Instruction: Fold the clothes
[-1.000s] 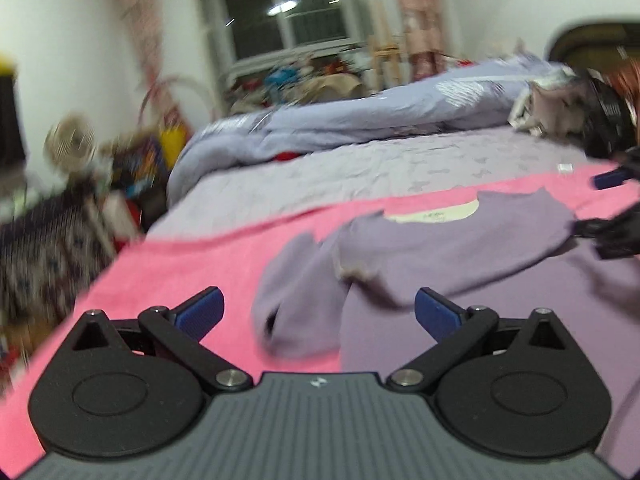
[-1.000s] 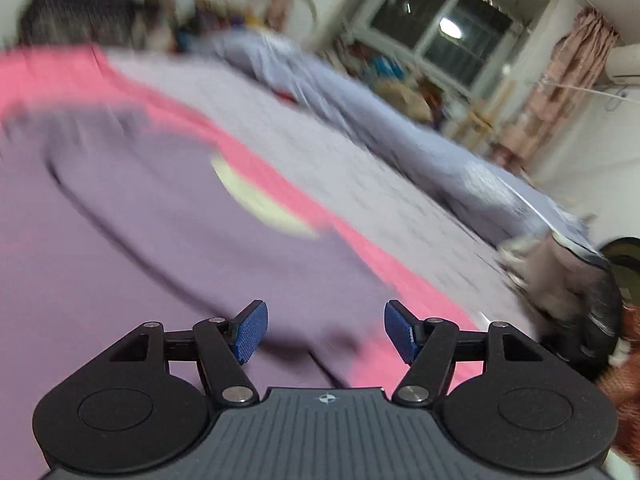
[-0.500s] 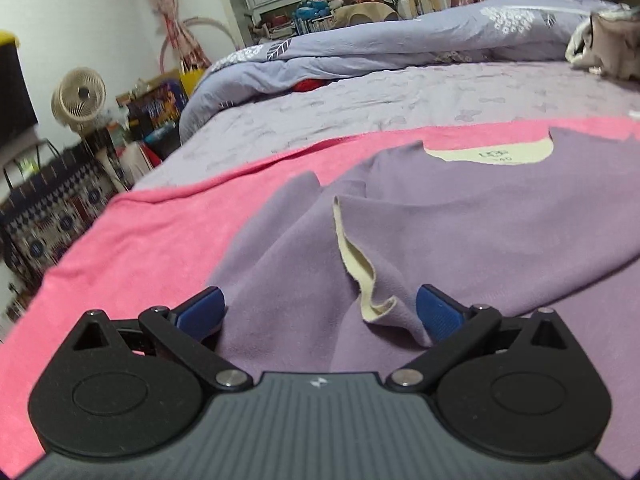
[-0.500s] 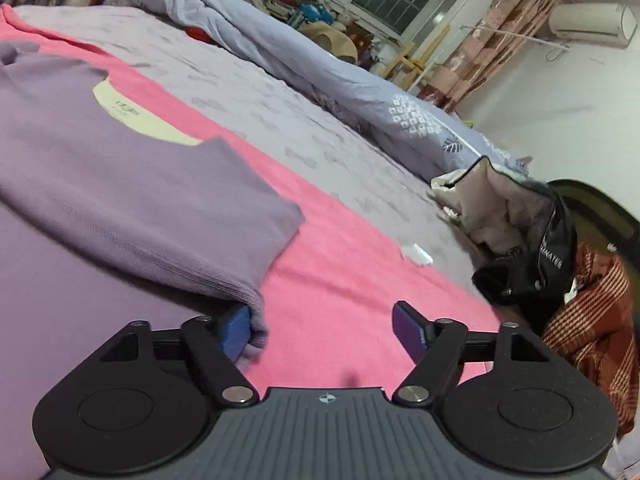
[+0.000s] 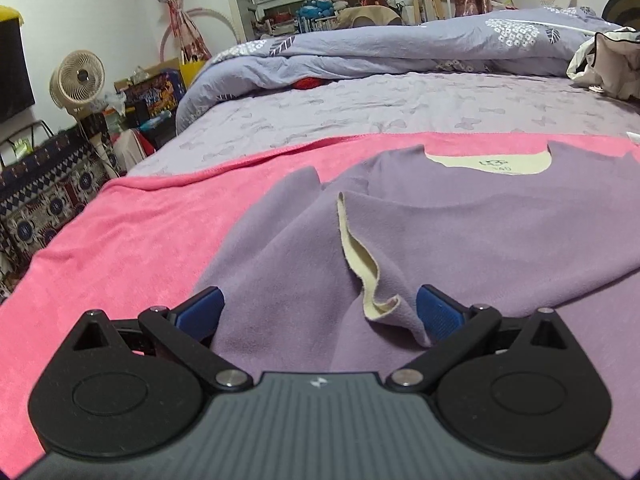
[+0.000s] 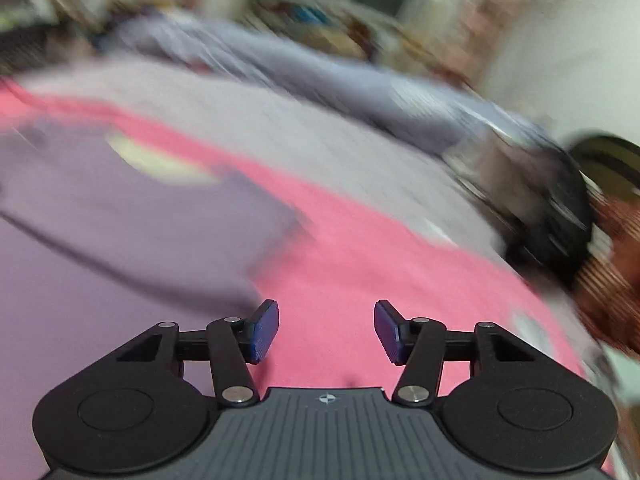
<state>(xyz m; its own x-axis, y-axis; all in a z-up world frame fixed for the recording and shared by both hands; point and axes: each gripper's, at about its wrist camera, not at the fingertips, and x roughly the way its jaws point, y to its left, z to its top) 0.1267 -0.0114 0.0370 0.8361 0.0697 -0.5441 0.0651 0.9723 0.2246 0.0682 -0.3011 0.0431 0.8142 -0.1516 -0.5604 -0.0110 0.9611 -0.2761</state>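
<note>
**Observer:** Where's the garment?

**Operator:** The purple top (image 5: 460,232) lies on the pink blanket (image 5: 132,232) across the bed (image 5: 360,116), neckline away from me. On my left side it's rumpled: a sleeve flap (image 5: 372,280) is curled so its cream lining shows.

**Observer:** And your tools?

**Operator:** My left gripper (image 5: 318,314) has its jaws wide apart and holds nothing; they straddle that curled fabric low over the cloth. My right gripper (image 6: 326,332) is also parted and empty, over bare pink beside the top's right edge. That view is smeared, so I can't read finer detail.

**Observer:** How do you handle the fold well?

**Operator:** I judge I should pinch the curled sleeve through both layers near its edge, then carry it flat across the body so the lining tucks under. Which fold this is, I can't tell.
</note>
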